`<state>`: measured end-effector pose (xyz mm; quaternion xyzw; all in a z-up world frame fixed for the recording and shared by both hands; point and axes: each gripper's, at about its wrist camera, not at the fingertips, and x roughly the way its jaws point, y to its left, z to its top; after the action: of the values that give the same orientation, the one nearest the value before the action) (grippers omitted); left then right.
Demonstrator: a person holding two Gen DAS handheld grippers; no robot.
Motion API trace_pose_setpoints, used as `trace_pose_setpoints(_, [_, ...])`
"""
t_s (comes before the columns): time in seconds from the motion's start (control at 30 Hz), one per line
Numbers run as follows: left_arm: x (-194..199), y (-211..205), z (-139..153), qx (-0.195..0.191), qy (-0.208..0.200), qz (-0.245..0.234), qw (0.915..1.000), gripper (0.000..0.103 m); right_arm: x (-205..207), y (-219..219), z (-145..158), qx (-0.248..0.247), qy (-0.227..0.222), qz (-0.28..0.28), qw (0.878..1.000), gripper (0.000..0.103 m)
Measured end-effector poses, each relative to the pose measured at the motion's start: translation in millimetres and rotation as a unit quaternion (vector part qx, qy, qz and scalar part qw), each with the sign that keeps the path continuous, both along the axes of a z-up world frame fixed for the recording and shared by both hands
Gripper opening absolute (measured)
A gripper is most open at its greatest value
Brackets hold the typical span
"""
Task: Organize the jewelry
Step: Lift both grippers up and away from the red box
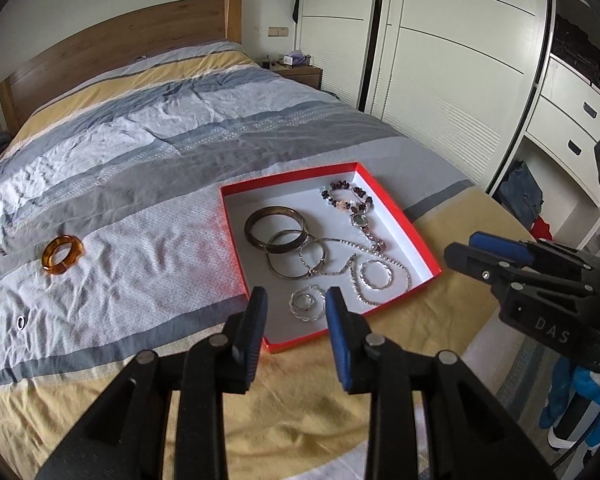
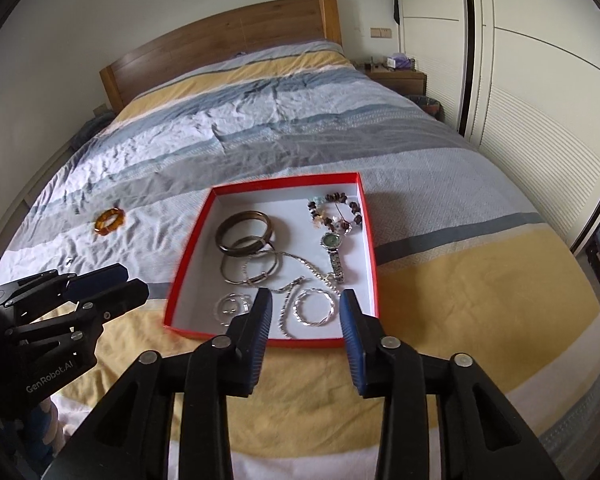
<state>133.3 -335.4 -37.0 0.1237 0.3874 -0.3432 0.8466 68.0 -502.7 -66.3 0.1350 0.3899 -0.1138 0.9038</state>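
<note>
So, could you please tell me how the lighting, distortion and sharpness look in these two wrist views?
Left wrist view: soft daylight, strong fisheye bending of the wardrobe doors, dark vignette corners; the red tray casts a reddish glow on the bedspread. Right wrist view: the same curvature in the headboard, and the tray's near-left rim looks slightly smeared.
</note>
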Motion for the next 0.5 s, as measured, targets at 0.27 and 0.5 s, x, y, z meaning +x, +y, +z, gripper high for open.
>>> trace_pose_setpoints(0.27, [-42.3,62.9,41.4,-0.014,-0.031,0.039,0.9987,0.033,-36.1,50.9,34.4,-0.004,-0.014,0.037,0.999,0.043])
trace_pose_setpoints(0.5, [-74.1,117.6,65.6,-0.024,-0.052,0.072,0.9957,0.034,-61.9,99.1,55.3,-0.008,-0.027,0.068,0.997,0.047])
